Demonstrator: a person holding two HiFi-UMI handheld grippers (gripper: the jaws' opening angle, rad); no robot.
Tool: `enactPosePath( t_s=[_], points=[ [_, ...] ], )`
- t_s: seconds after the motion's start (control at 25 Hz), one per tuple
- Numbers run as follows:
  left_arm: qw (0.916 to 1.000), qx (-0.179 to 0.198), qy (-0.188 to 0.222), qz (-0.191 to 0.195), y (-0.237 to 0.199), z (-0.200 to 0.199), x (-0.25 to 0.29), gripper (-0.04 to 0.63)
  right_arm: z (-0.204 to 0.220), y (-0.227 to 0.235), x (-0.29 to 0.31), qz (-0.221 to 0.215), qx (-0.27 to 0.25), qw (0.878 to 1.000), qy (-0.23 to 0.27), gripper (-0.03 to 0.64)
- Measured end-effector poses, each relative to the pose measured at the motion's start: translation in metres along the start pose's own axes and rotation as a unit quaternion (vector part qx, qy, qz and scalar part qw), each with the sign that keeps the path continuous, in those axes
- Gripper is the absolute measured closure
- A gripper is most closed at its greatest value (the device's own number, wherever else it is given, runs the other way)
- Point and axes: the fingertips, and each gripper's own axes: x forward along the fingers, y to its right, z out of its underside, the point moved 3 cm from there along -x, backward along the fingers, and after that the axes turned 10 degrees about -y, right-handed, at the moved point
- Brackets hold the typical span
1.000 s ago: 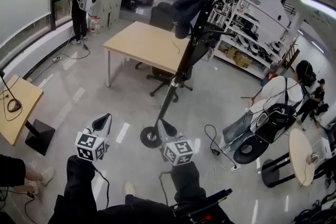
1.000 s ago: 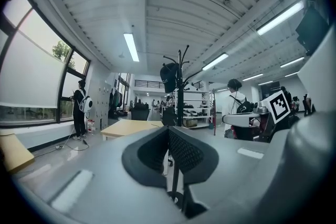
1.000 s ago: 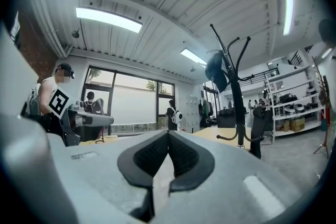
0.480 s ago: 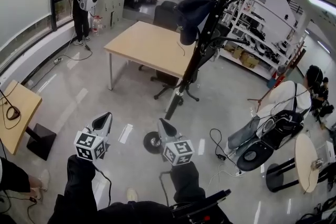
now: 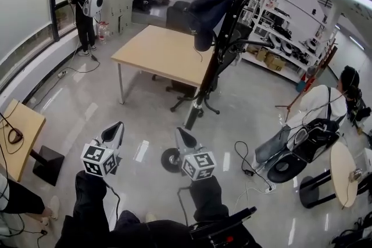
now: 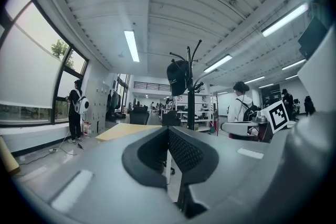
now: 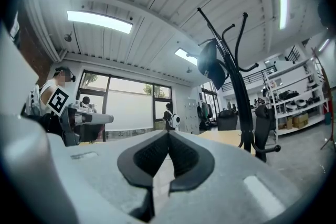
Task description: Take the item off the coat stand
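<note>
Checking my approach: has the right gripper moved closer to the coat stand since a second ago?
Yes. The right gripper has moved toward the coat stand: in the head view the stand's round base now lies lower, beside the gripper.

The head view looks steeply down from above, the coat stand (image 5: 199, 99) rising well off at about 12 o'clock. Each gripper view rides low and looks level along its own fingers (image 6: 185, 152), the stand far ahead near 1 o'clock. All three views share the stand and the wooden table (image 5: 158, 50).
</note>
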Motion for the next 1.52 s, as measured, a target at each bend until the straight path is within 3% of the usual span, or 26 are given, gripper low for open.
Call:
enactPosePath(
  t_s=[0.8,1.52],
  points=[
    [0.9975,0.003,0.0,0.07,-0.086,-0.019,0.097,0.594,-0.018,0.029,0.096,0.072,0.001,0.997,-0.001,0.615],
    [0.9847,0.007,-0.008,0.174,-0.145,-0.051,0.185,0.594,-0.047,0.055,0.142,0.185,0.008,0.983,-0.005,0.615]
  ],
)
